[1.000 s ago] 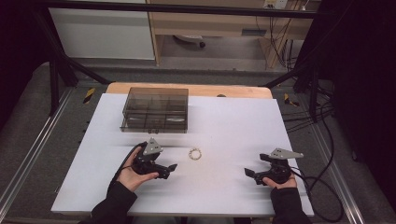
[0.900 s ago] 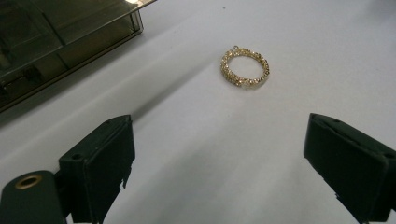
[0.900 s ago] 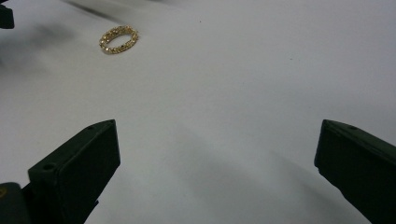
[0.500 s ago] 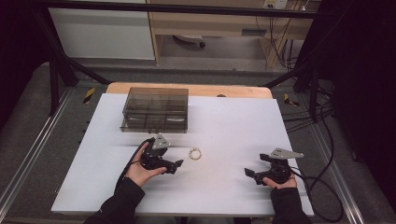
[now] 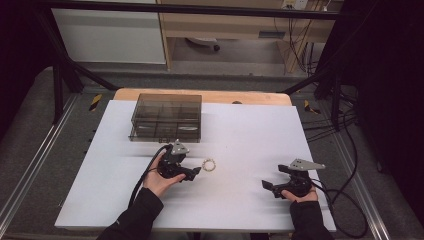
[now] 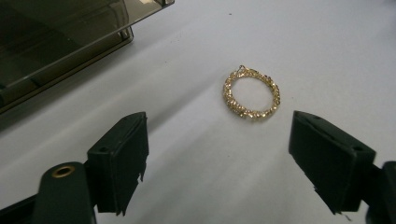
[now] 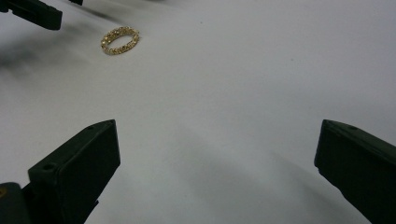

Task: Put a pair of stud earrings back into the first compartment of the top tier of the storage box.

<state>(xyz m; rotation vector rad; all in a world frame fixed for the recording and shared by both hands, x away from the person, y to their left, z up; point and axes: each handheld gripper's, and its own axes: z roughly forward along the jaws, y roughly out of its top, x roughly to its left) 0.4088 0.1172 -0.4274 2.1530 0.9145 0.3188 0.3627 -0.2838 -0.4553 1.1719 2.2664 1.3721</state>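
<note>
A white table point(image 5: 250, 200) fills the middle of the high view, with a smoky plastic box point(image 5: 166, 117) at upper left. The left gripper point(image 5: 194, 172), jaws spread wide and empty, sits just left of a gold bracelet point(image 5: 208, 164), probably beaded. The right gripper point(image 5: 266, 186), also spread, is well apart at lower right.

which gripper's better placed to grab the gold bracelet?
Left. The left gripper is open with the gold bracelet just ahead between its jaws. The right gripper rests farther off across the table.
</note>
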